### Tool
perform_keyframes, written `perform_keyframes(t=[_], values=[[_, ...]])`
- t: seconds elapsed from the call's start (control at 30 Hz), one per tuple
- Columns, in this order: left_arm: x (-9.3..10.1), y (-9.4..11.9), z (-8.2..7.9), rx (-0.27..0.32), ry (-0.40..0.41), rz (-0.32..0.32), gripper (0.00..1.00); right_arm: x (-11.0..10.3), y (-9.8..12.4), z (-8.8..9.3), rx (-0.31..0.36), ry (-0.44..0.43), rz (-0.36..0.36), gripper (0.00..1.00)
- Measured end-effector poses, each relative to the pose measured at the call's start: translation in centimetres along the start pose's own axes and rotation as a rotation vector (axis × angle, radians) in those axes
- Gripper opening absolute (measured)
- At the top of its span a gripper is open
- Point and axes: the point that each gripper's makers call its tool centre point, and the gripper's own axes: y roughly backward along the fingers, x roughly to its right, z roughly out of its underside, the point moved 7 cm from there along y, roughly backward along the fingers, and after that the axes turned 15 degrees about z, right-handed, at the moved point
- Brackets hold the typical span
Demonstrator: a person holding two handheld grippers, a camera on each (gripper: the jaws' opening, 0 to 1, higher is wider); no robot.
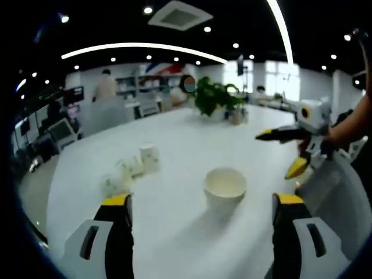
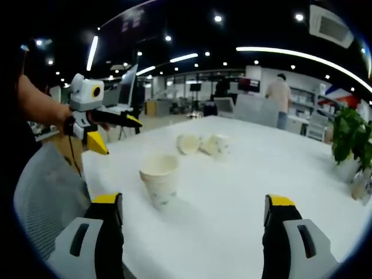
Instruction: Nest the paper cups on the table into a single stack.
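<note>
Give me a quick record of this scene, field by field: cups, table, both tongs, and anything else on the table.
table: white table, large
nearest cup: upright paper cup, open end up, standing alone
other cups: cluster of paper cups farther off; one upright, at least one on its side; exact count unclear
left tongs: left tongs open, empty, raised off the table
right tongs: right tongs open, empty, raised off the table
also on table: potted plant at the far end
stacking: not yet started
</note>
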Motion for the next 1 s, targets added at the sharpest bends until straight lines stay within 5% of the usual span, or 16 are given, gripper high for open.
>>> perform_keyframes(t=[0.33,1.0], values=[[-0.1,3.1,1.6,0.020,0.048,-0.067,0.99,1.3,-0.2,-0.6,0.005,-0.005,0.025,1.00],[0.7,3.7,2.3,0.045,0.069,-0.083,0.99,1.9,-0.4,-1.5,0.017,-0.014,0.036,1.00]])
